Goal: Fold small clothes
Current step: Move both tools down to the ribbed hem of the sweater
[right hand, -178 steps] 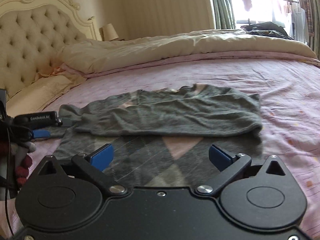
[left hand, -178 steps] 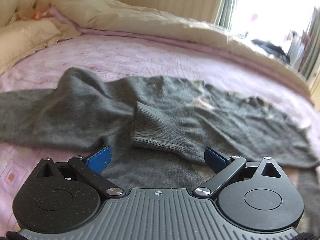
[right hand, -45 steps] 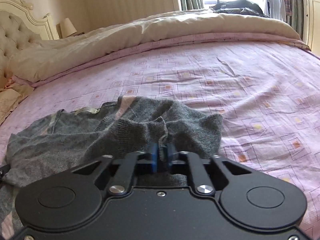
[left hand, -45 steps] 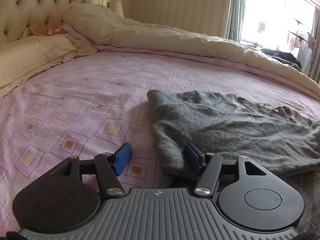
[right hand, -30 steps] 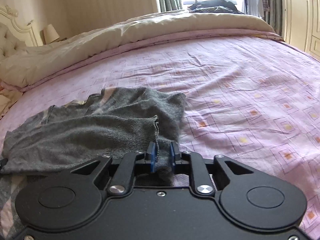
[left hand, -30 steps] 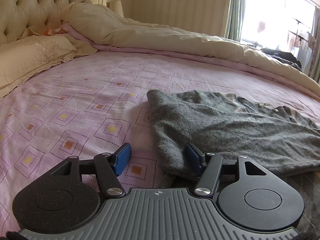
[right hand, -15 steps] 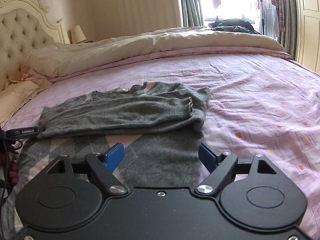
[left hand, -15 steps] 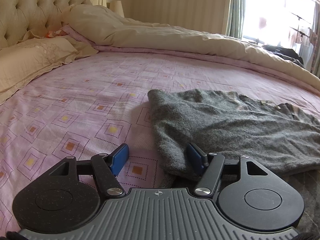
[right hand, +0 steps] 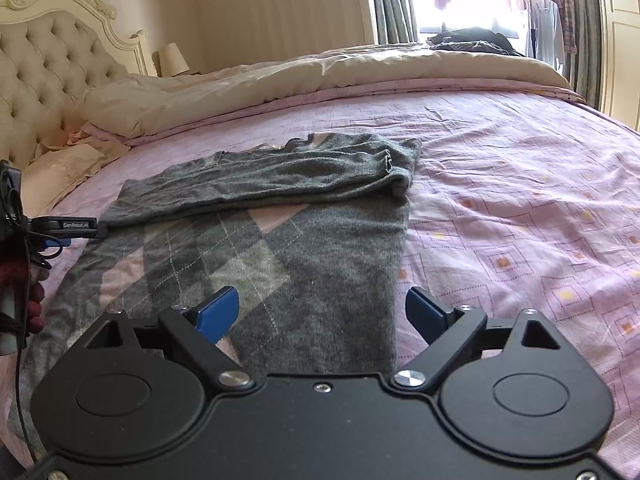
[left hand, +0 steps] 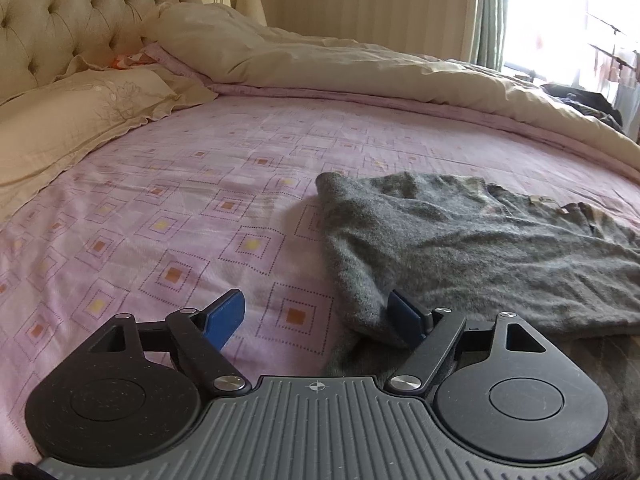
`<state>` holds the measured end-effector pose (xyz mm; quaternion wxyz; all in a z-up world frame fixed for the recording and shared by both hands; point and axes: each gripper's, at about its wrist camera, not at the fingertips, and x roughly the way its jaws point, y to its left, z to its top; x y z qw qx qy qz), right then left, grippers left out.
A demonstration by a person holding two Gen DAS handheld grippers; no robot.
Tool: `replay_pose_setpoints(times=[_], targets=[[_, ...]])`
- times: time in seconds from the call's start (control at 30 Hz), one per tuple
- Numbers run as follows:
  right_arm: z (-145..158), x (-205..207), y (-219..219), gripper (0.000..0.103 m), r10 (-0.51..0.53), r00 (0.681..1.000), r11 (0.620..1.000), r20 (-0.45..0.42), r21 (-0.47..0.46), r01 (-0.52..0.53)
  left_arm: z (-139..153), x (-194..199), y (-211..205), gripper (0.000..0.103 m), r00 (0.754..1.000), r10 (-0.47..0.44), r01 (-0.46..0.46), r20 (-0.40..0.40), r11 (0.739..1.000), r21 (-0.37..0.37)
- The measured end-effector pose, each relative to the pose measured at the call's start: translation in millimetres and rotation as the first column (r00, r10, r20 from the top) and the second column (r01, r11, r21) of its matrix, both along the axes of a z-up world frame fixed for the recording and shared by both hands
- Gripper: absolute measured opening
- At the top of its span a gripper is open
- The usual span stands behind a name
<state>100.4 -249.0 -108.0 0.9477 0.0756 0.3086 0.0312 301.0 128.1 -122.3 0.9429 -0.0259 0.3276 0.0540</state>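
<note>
Daylight floods in from the window [right hand: 460, 4] at the far right; I see it blown out to white in both views. The bed [left hand: 224, 184] is evenly and softly lit, with faint shadows under the sweater [right hand: 280, 208] edge. Fisheye bending curves the headboard [left hand: 60, 20] and bed edges, and the frame corners go dark. Near parts look sharp; the far wall is slightly soft.

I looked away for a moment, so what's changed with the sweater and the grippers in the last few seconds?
The sweater had both sleeves folded across its chest. The right gripper, which was shut on the sleeve cuff, let it go and drew back toward the hem; its jaws have just been opening. The left gripper opened wider at the folded edge. The sweater stayed on the bed.
</note>
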Motion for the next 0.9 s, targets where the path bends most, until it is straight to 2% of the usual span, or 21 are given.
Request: replay_pose_setpoints(times=[0.13, 0.33, 0.5, 0.63, 0.9], targets=[[-4, -16, 0, 0.093, 0.006, 1.000, 1.000, -0.007, -0.003, -0.006, 9, -37, -9, 0.077, 0.999, -0.048, 0.049, -0.018, 0.996, 0.070], [-12, -34, -2, 0.094, 0.004, 1.000, 1.000, -0.031, -0.004, -0.004, 23, -105, -13, 0.078, 0.998, -0.064, 0.061, 0.017, 0.989, 0.134], [-19, -46, -4, 0.095, -0.002, 0.999, 1.000, -0.047, -0.004, 0.002, 25, -145, -17, 0.078, 0.998, -0.057, 0.057, -0.008, 0.989, 0.138], [-23, -53, -5, 0.095, 0.001, 0.998, 1.000, -0.059, -0.004, -0.001, 23, -170, -21, 0.078, 0.998, -0.059, 0.060, -0.013, 0.992, 0.114], [-34, -59, -5, 0.096, 0.006, 0.996, 1.000, -0.089, 0.010, -0.005, 13, -200, -34, 0.078, 0.997, -0.067, 0.071, -0.044, 0.992, 0.103]])
